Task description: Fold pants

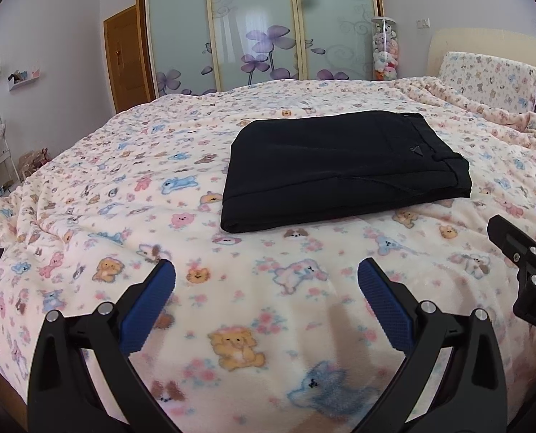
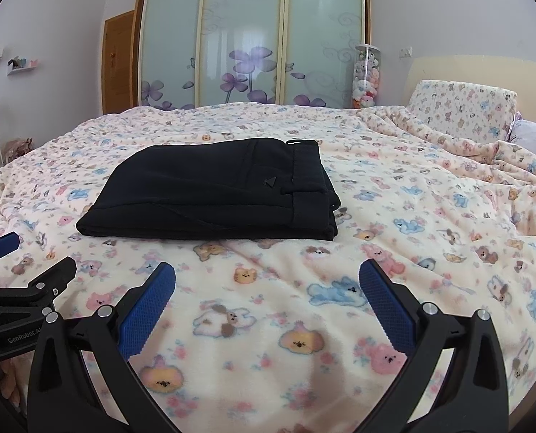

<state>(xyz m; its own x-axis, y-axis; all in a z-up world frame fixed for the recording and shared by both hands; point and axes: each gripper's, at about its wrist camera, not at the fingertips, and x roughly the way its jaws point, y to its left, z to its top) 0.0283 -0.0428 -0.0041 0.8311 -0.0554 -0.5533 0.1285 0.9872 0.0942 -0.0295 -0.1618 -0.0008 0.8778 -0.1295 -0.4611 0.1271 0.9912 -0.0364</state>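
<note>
Black pants [image 1: 340, 169] lie folded into a compact rectangle on the bed, waistband to the right; they also show in the right wrist view [image 2: 214, 191]. My left gripper [image 1: 266, 270] is open and empty, held above the blanket a little short of the pants. My right gripper [image 2: 267, 270] is open and empty, also short of the pants' near edge. The right gripper shows at the right edge of the left wrist view [image 1: 520, 249], and the left gripper at the left edge of the right wrist view [image 2: 22, 278].
The bed carries a cream blanket [image 1: 232, 324] with cartoon animals, rumpled at the right [image 2: 466, 151]. A matching pillow [image 2: 462, 108] leans on the headboard. Sliding wardrobe doors [image 2: 250, 36], a tube of plush toys [image 2: 366, 75] and a wooden door [image 1: 123, 61] stand behind.
</note>
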